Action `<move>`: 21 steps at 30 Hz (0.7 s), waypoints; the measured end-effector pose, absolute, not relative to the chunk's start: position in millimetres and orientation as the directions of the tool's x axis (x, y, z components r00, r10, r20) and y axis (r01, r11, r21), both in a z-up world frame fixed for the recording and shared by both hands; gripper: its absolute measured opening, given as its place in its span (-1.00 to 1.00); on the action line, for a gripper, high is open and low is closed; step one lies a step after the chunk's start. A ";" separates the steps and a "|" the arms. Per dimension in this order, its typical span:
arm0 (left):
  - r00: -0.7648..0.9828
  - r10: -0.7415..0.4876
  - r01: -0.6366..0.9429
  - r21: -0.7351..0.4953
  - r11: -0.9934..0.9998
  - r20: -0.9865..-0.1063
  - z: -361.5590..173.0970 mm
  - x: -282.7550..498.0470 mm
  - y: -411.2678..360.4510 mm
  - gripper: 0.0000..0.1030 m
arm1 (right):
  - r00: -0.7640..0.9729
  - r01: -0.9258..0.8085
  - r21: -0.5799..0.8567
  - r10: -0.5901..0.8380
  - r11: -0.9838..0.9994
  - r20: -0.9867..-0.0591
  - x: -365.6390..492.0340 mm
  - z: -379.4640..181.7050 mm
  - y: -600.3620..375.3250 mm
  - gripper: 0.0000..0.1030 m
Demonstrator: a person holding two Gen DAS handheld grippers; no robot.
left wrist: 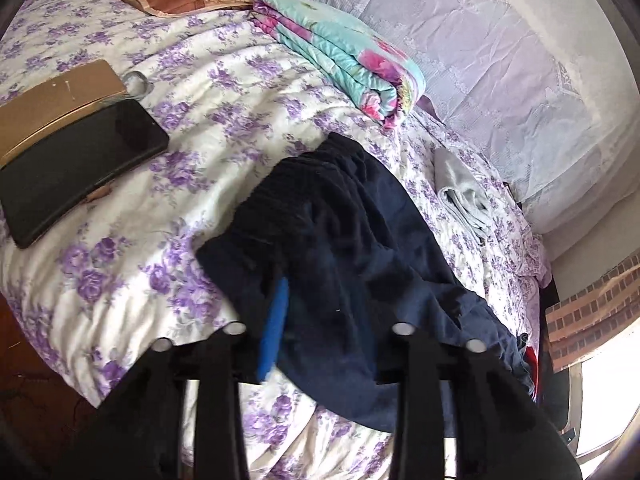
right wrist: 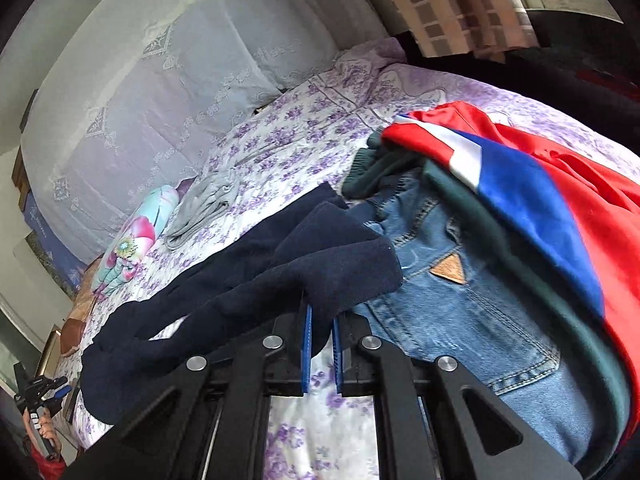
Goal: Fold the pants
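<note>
Right wrist jaws pinch navy pants point(right wrist: 280, 264); left jaws spread wide over them.

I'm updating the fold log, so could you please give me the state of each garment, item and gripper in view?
Navy pants: unfolded, rumpled, pinched at both ends.
Right gripper: shut on the pants' hem.
Left gripper: around the pants; closure unclear.
Jeans: unfolded, under a red jacket.
Floral quilt: folded.
Grey garment: folded.
Phone: screen dark.
</note>
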State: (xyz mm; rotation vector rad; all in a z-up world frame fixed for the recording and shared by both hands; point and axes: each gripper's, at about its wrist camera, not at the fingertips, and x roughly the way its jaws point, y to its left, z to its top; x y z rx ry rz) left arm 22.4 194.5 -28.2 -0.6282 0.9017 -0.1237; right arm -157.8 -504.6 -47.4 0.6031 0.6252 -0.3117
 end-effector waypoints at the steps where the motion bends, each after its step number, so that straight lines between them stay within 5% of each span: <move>1: 0.637 -0.332 -0.183 -0.555 0.812 -0.696 -31.3 18.6 199.0 0.51 | 0.740 0.488 0.394 -0.130 0.778 -0.660 -156.7 -53.4 -504.8 -0.39; 9: 0.579 -0.314 -0.223 -0.517 0.826 -0.752 -71.4 19.3 188.2 0.61 | 0.735 0.558 0.155 -0.399 0.815 -0.548 -165.9 -16.0 -481.2 -0.04; 13: 0.587 -0.268 -0.177 -0.444 0.878 -0.764 -76.7 42.0 165.4 0.56 | 0.780 0.514 0.209 -0.352 0.832 -0.518 -162.2 -5.8 -482.9 0.17; 14: 0.583 -0.241 -0.186 -0.417 0.890 -0.775 -77.9 46.5 160.9 0.43 | 0.787 0.496 0.226 -0.324 0.838 -0.525 -157.6 -6.7 -481.8 0.17; 18: 0.595 -0.215 -0.184 -0.392 0.901 -0.774 -74.0 46.4 164.5 -0.62 | 0.808 0.437 0.258 -0.249 0.862 -0.535 -138.2 -7.6 -470.8 0.17; 21: 0.614 -0.268 -0.181 -0.463 0.868 -0.742 -63.4 27.0 186.7 -0.76 | 0.816 0.398 0.253 -0.215 0.882 -0.537 -124.0 -6.3 -462.9 0.18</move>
